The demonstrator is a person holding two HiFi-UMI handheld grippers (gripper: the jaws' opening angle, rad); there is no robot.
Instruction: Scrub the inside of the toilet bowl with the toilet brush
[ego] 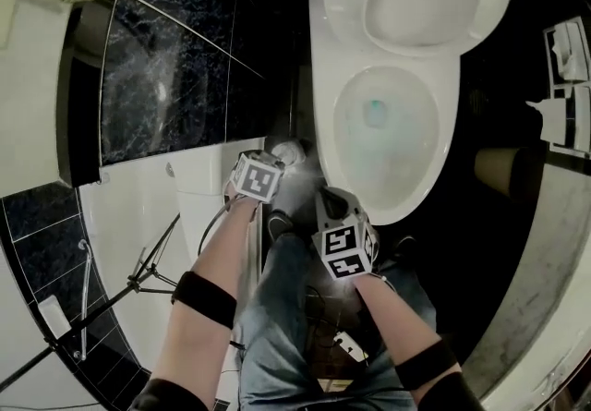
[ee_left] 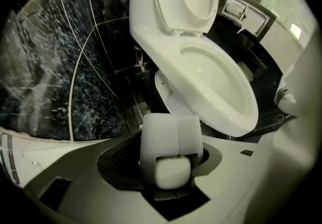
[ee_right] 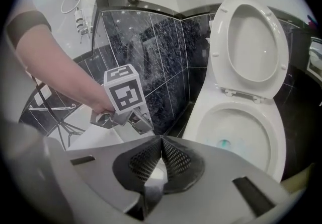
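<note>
Leftmost, a dark tiled wall (ego: 175,67) is seen, and close beside it the left claw (ee_left: 166,142) is pointed steeply down into the narrow gap between wall and toilet, presumably because the brush is kept there. Its jaws are set about half apart and are closed on a chunky white handle (ee_left: 172,170), judged to be the brush's; the wide spread is explained by the handle's bulk, not by a loose hold. Only this top end can be made out. The bristles are hidden below, so the brush is taken to be outside the bowl, low by its left flank, with no scrubbing begun. A grip at the very top would give the longest reach while the claw is kept clear of the water. Next, the right claw (ee_right: 161,140) is held nearer the body, its pads pressed together with nothing between them; it is thought to be kept idle, out of the brush's path. Furthest right, the bowl (ego: 321,114) is laid open, its seat (ego: 343,3) tipped up and back so the rim is exposed, and blue cleaner (ego: 374,111) is pooled in the water, ready to be spread
</note>
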